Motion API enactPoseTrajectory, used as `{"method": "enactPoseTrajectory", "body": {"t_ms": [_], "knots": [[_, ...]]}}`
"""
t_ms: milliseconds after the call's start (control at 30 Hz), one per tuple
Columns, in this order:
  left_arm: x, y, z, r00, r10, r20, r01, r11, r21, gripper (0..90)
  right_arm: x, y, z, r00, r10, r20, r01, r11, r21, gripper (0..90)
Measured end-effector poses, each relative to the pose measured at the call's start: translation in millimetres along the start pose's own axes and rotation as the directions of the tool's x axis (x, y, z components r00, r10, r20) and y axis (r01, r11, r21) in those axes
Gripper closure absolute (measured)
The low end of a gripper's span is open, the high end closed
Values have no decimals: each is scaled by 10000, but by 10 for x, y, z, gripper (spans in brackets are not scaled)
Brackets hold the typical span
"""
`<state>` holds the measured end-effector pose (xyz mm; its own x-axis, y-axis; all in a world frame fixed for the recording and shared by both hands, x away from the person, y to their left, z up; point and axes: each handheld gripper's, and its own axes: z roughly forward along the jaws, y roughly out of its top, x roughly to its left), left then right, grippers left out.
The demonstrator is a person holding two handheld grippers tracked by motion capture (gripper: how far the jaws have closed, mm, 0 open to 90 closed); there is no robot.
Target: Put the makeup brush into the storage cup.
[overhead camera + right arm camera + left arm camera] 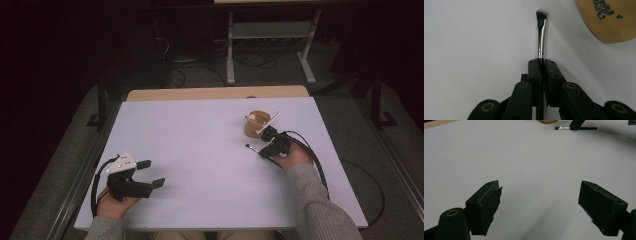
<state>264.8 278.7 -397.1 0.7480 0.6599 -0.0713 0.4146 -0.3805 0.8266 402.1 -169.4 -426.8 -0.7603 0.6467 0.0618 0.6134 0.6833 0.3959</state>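
A small make-up brush (541,32) with a metal ferrule and a pale-tipped dark head points away from my right gripper (541,62), which is shut on its handle. In the high view that gripper (265,148) sits at the right of the white table (200,130), with the brush head (249,146) sticking out to the left just above the surface. My left gripper (154,173) rests near the front left of the table. It is open, with nothing between its fingers (486,207). The left gripper view shows the brush (562,128) far off.
A round wooden dish (251,131) stands just beyond the right gripper, with a white stick (268,121) leaning across it and a small pale object (252,118) inside. Its rim with dark print (609,22) shows close by. Cables trail from both grippers. Desk legs and wires lie on the floor behind the table.
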Motion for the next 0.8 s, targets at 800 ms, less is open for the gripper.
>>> {"method": "enactPoseTrajectory", "body": {"t_ms": [800], "knots": [[4, -8, 15, 10000, -50, 31, 50, 9999, 108, 169, 90, -18, -261, 9981, -505, -343, 460, 9917, -1202, 833]]}}
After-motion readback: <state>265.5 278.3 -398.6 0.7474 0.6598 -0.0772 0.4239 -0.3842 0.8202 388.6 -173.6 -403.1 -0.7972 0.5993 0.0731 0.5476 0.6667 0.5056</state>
